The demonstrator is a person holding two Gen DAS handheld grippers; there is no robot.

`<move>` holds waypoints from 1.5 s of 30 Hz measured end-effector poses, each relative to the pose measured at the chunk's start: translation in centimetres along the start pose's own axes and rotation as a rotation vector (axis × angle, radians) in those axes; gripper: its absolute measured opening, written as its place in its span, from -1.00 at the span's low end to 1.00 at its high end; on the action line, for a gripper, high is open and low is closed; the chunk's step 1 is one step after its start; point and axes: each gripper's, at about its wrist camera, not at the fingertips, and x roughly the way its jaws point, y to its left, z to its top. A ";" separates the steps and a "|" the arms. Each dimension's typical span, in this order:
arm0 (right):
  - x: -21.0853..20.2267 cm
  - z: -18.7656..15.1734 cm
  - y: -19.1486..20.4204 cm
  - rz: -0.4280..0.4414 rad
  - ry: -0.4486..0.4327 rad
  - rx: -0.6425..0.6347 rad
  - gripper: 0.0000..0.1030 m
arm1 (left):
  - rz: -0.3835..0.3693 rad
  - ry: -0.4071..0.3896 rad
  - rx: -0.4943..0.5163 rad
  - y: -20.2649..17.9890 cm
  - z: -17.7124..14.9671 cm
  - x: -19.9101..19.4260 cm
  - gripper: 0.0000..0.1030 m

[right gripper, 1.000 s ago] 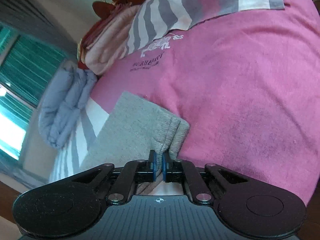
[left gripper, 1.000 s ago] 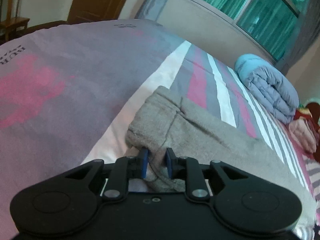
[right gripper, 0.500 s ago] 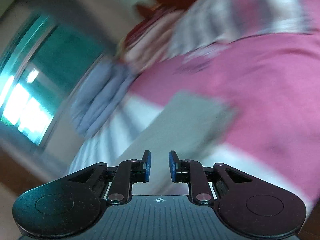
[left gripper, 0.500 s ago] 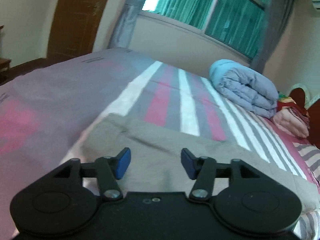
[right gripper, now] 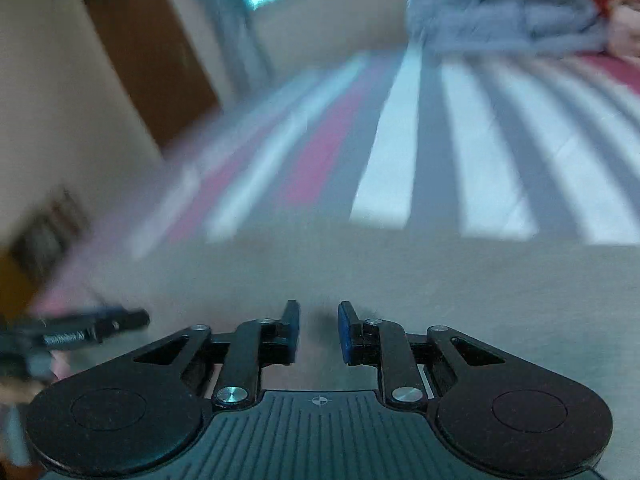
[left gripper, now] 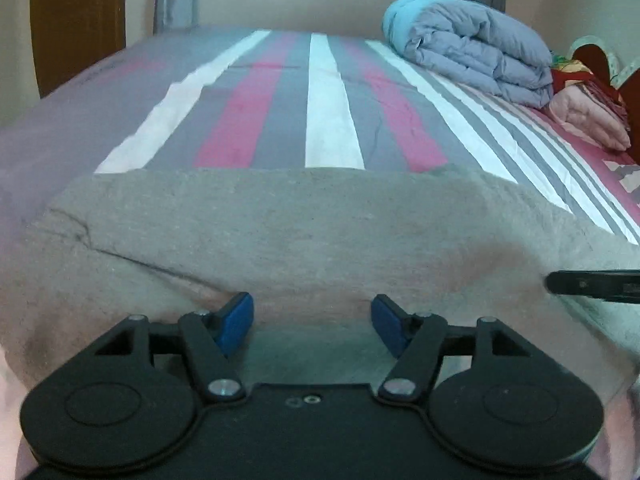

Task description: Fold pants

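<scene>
Lying flat across the near part of the bed (left gripper: 332, 120), the grey pants (left gripper: 304, 236) stretch from side to side in a long band. They look folded over once already, because a soft ridge runs across the cloth on the left and the far edge is straight. I think they lie spread out like this so the next fold can be made neatly.

The left gripper (left gripper: 312, 322) hangs just above the near edge of the pants. Its blue fingers (left gripper: 236, 320) stand far apart and are opening wider right now. Nothing is pinched between them; only cloth shows below the gap. My guess is that they have let go so they can pick a new spot to grab.

The right gripper (right gripper: 318, 330) is over the pants too, a little to the side. Its fingers (right gripper: 346, 332) sit close together with a small gap, and they hold nothing. The right wrist picture is smeared, so small things there are hard to tell. Each gripper's dark tip pokes into the edge of the other's picture, so the two are side by side over the same cloth.

Farther off, the bed has white, pink and grey stripes. A rolled blue-grey quilt (left gripper: 468, 44) sits well apart at the far right, out of the way. Behind it are a wall and a brown door (left gripper: 76, 20).
</scene>
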 end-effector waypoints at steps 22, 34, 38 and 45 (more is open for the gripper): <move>-1.8 2.3 -0.6 0.026 -0.239 0.012 -0.20 | 0.128 -0.121 0.025 0.2 0.7 -2.3 0.61; -22.6 -8.2 -19.8 -0.223 -0.511 0.474 -0.21 | 0.121 -0.119 0.001 -3.0 -2.6 -5.7 0.69; -27.4 -12.7 -24.1 -0.247 -0.551 0.642 -0.21 | 0.137 -0.104 -0.018 -2.9 -4.6 -6.0 0.81; -32.3 -18.9 -31.0 -0.144 -0.659 0.966 -0.21 | 0.108 -0.125 -0.024 -2.1 -6.8 -5.0 0.86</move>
